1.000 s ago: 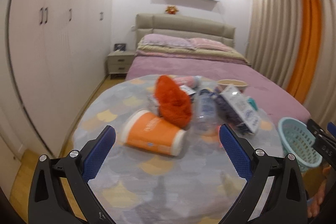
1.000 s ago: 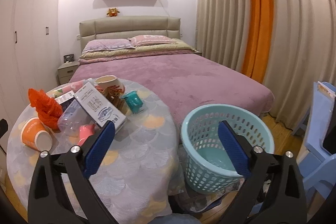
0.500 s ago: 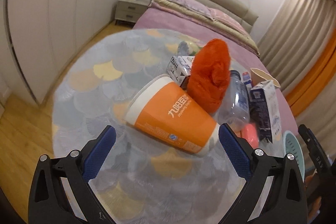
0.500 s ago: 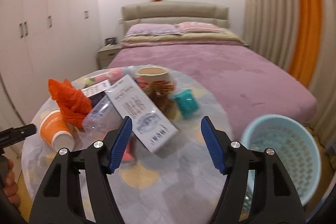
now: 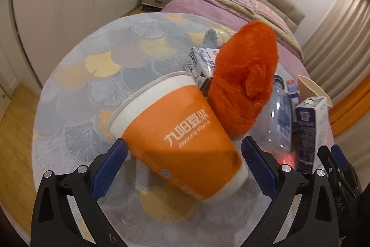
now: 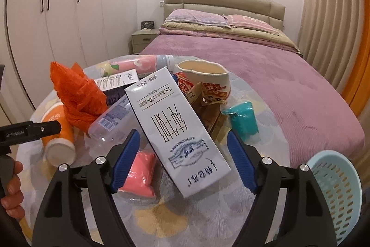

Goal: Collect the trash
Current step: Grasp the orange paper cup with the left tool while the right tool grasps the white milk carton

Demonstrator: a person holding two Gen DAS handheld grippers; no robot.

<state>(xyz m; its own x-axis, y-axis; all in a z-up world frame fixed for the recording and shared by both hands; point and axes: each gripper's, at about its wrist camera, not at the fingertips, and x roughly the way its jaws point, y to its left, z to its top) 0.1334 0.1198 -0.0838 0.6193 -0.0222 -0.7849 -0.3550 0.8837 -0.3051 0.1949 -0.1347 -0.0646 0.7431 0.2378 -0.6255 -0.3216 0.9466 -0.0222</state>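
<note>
The orange paper cup [image 5: 182, 138] lies on its side at the near left of the trash heap on the counter [image 5: 97, 66], touching the orange plastic bag [image 5: 245, 85]. The left gripper [image 5: 185, 159] brackets it, jaws open and not yet touching. The right gripper [image 6: 183, 155], jaws open, straddles the white milk carton [image 6: 175, 122]. This looks like the reach-to-grasp step; next, each needs closing, then a carry right to the blue basket [image 6: 340, 196].

A purple bed [image 6: 242, 61], nightstand [image 6: 143, 39] and white wardrobe [image 6: 76, 10] behind
</note>
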